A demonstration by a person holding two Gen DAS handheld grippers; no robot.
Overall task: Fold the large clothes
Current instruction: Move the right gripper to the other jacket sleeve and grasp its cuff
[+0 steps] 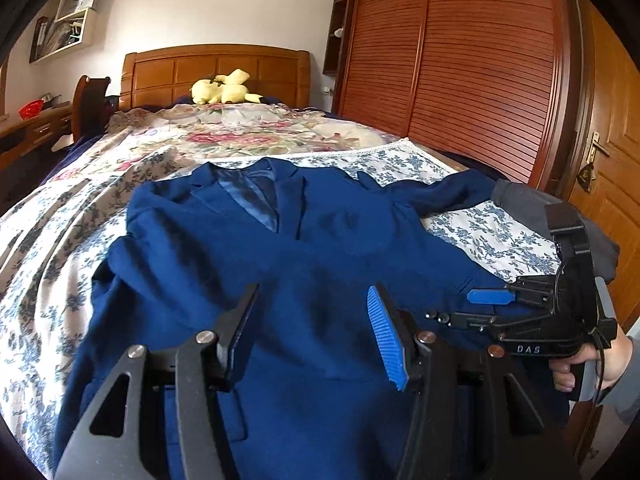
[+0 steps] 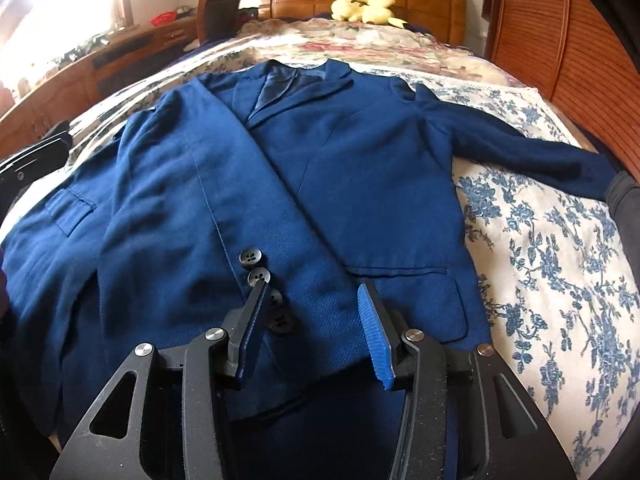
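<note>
A blue suit jacket lies front up on the bed, collar toward the headboard. One sleeve is folded across its front, and its buttoned cuff lies just under my right gripper. That gripper is open, with nothing pressed between its pads. The other sleeve stretches out to the right. In the left wrist view my left gripper hovers open over the jacket's lower front. The right gripper, held by a hand, reaches in from the right over the hem.
The bed has a floral sheet and a wooden headboard with a yellow plush toy in front of it. A grey garment lies at the bed's right edge. A slatted wooden wardrobe stands to the right and a desk to the left.
</note>
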